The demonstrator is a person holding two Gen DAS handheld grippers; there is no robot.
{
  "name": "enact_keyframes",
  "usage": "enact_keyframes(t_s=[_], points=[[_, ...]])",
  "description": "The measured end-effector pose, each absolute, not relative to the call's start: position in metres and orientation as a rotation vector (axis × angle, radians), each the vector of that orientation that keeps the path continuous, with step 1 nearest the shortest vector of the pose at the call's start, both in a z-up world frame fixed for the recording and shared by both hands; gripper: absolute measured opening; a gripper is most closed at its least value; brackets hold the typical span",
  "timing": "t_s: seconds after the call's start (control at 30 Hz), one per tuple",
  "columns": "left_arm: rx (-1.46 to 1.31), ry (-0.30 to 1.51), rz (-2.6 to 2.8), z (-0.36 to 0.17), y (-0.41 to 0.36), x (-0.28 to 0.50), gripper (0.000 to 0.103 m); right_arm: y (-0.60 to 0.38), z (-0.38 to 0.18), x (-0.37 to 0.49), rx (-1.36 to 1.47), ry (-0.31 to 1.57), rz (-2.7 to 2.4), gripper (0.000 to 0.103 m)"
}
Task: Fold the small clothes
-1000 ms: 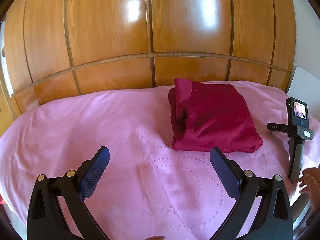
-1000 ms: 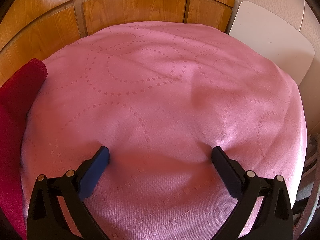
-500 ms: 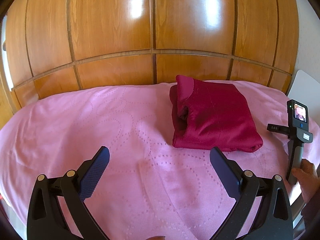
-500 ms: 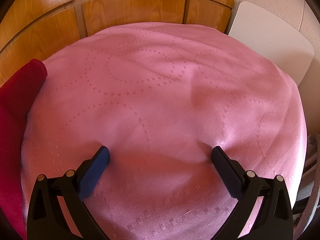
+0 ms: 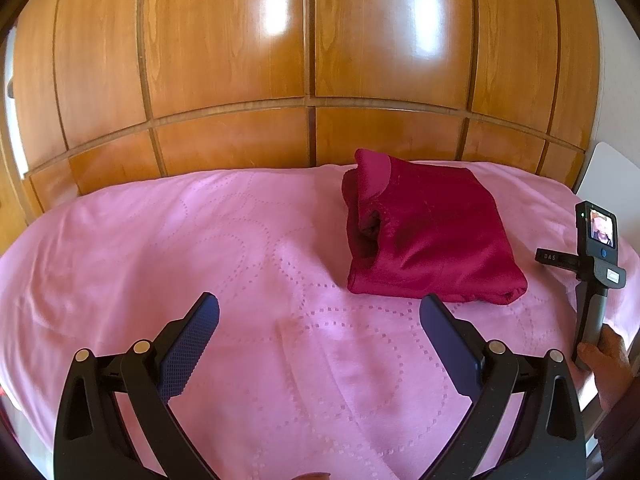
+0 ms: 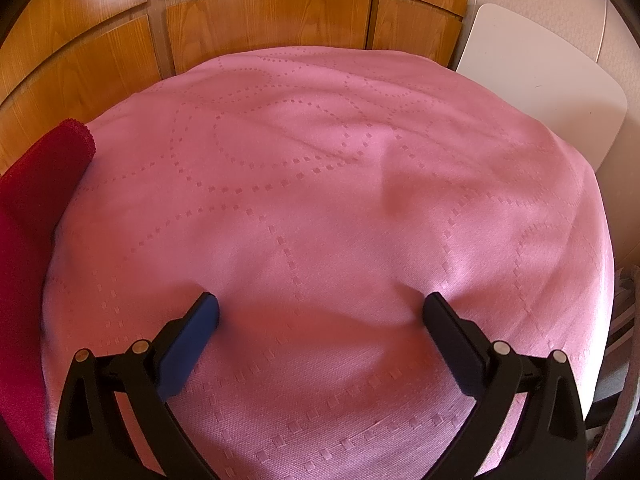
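A dark red garment (image 5: 428,236) lies folded into a neat rectangle on the pink bedspread (image 5: 200,248), right of centre. My left gripper (image 5: 320,312) is open and empty, held above the bedspread in front of the garment, apart from it. My right gripper (image 6: 320,308) is open and empty, its fingertips resting on the pink bedspread (image 6: 320,160). An edge of the red garment (image 6: 28,216) shows at the far left of the right wrist view. In the left wrist view the right gripper's handle and camera (image 5: 596,264) stand at the far right, held by a hand.
A wooden panelled wall (image 5: 312,60) runs behind the bed. A white board-like panel (image 6: 540,76) stands at the bed's back right corner. The bed's right edge drops off near a chair or rack (image 6: 620,320).
The left gripper has risen and tilted a little, so the bed and garment sit lower in its view. The hand on the right gripper's handle has shifted up. The right gripper's view is unchanged.
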State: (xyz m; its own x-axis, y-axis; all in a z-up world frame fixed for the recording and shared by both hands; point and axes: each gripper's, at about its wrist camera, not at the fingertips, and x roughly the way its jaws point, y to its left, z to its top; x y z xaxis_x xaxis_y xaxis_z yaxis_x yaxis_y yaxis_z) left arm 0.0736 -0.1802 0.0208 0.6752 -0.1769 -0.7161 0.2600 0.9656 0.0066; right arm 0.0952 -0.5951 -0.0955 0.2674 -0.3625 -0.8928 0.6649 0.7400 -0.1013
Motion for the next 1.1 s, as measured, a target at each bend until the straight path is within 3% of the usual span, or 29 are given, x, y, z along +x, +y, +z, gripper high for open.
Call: enact_keyframes(t_s=[1.1], points=[[0.108, 0.785, -0.242, 0.0221, -0.1797, 0.0722, 0.099, -0.5948, -0.0948, 0.0949, 0.321, 1.096, -0.711, 0.101]])
